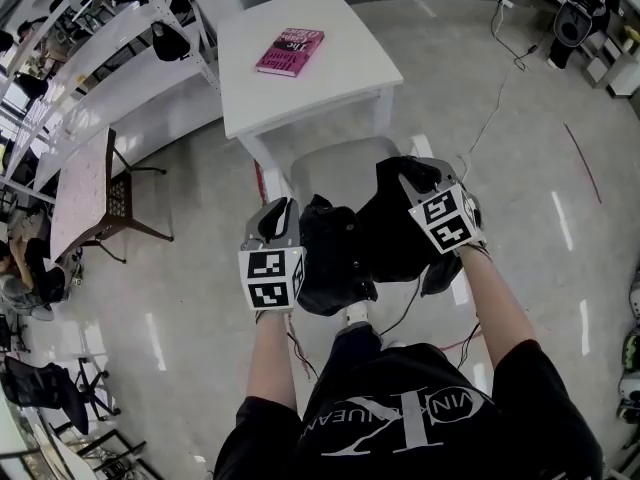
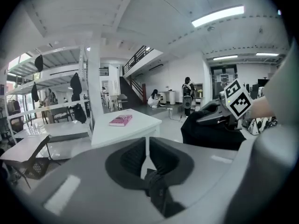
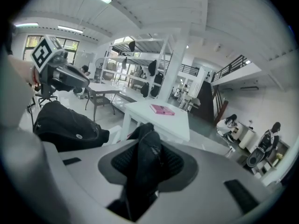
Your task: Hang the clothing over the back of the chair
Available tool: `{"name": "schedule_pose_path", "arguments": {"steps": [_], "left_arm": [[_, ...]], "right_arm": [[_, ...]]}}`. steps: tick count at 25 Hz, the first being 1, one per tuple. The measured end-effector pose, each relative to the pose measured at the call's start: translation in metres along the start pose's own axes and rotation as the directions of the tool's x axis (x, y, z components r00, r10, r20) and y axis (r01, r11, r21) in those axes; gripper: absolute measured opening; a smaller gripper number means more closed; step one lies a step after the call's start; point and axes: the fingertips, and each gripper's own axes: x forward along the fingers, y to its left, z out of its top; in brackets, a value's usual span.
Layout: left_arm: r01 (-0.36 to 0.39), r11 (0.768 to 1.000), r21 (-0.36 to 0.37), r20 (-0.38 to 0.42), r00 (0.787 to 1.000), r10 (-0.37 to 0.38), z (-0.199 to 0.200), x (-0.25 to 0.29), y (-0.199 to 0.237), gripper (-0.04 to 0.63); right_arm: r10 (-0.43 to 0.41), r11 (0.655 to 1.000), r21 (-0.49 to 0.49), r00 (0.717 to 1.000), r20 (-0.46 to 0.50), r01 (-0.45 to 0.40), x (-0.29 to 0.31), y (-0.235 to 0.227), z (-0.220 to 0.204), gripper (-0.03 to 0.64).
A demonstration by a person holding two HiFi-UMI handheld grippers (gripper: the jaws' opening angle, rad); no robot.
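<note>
Glossy grey floor; a white table at top centre bears a pink book. The black clothing is bunched mid-frame above the white chair. The left gripper and the right gripper each pinch a fold of it. Only the gripper views show the staircase.

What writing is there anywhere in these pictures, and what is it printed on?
"VIN" and "UEAN": white print on the person's black T-shirt, partly creased away.
Pink book: title too blurred to read.
Round logo on the black clothing: too small to read.
Cubes on the left hand-held gripper and right hand-held gripper: square patterns, no words.
</note>
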Motion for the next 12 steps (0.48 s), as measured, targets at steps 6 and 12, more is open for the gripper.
{"name": "schedule_pose_path", "arguments": {"steps": [6, 12], "left_arm": [[-0.003, 1.0, -0.018, 0.031, 1.0, 0.004, 0.002, -0.02, -0.01, 0.012], [-0.031, 0.998, -0.057, 0.057, 0.998, 0.034, 0.0, -0.03, -0.013, 0.012]], "right_arm": [[0.027, 0.997, 0.071, 0.999, -0.023, -0.026, 0.002, 0.001, -0.006, 0.164], [0.022, 0.994, 0.107, 0.999, 0.024, -0.024, -0.011, -0.003, -0.005, 0.163]]}}
